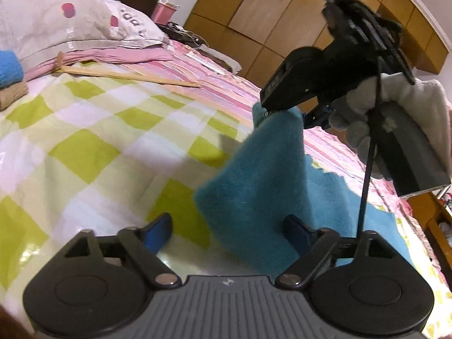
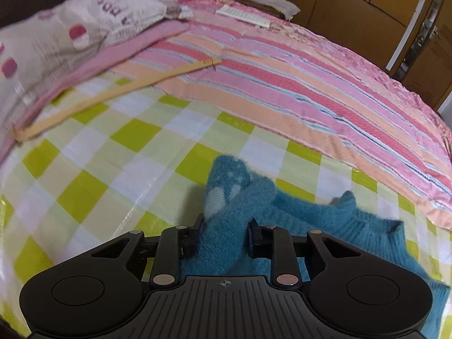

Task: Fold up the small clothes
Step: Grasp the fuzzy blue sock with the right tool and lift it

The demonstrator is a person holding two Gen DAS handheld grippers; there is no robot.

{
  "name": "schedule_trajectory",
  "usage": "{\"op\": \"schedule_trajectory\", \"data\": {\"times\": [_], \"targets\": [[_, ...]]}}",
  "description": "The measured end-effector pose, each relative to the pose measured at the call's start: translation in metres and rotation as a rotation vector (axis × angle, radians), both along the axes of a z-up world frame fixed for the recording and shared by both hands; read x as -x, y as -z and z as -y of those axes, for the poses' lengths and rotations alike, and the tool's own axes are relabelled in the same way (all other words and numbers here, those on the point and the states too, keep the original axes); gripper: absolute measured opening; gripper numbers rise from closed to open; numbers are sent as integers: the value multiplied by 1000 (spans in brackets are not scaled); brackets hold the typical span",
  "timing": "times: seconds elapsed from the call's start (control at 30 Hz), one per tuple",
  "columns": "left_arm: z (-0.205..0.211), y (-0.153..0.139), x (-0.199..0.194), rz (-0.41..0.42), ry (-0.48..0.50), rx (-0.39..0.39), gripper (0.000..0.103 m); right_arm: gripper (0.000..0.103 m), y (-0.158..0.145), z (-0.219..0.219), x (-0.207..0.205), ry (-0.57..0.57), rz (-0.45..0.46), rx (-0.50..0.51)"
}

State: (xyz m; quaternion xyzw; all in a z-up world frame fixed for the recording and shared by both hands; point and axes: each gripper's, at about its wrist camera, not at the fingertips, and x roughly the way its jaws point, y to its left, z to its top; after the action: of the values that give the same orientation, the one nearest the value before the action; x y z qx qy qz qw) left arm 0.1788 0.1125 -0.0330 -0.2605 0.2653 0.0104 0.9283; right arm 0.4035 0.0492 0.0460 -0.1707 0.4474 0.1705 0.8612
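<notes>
A fuzzy teal garment lies on the green-checked sheet, with one part lifted into a peak. In the left wrist view my right gripper, held by a gloved hand, is shut on that raised part from above. My left gripper is open, its blue-padded fingers low over the sheet, one on each side of the garment's near edge. In the right wrist view the teal garment with pale spots is pinched between my right gripper's fingers; the rest spreads right.
A grey pillow on pink cloth lies at the head of the bed. A thin wooden stick crosses the sheet. A pink striped blanket covers the far side. Folded blue and tan items sit far left. Wooden wardrobes stand behind.
</notes>
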Motion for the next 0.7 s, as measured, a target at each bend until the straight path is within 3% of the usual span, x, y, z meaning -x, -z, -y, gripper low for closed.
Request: {"op": "schedule_trajectory", "data": {"times": [0.13, 0.2, 0.27, 0.47, 0.7], "targets": [[8, -5, -7, -24, 27, 51, 48, 24, -16, 17, 4, 10, 3, -57], [16, -11, -6, -25, 22, 21, 42, 24, -23, 27, 6, 15, 2, -89], [25, -24, -2, 12, 48, -13, 28, 23, -31, 40, 9, 25, 4, -123], [62, -70, 2, 126, 144, -43, 24, 23, -67, 100, 12, 79, 19, -271], [140, -115, -5, 240, 317, -87, 24, 22, -108, 201, 14, 158, 52, -429]]}}
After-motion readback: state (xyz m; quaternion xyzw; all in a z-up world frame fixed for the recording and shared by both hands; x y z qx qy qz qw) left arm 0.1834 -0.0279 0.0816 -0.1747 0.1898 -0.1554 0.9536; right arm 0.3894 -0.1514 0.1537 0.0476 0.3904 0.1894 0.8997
